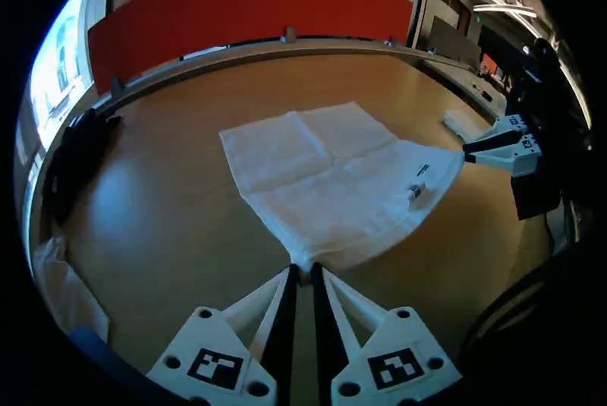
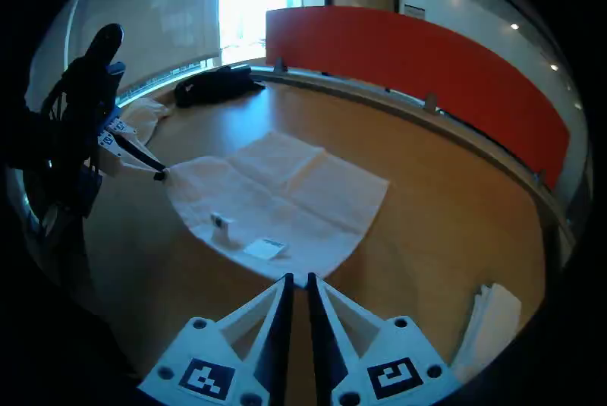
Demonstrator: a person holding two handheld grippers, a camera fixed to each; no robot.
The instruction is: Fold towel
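Left tongs, clenched on one near corner of the towel; right tongs, clenched on the adjacent corner. The towel lies spread on the desk, its held edge running between the tongs, its body extending away from both alike.

No text is legible: the tags on the towel are too small to read; the left gripper and right gripper bear only patterned markers.
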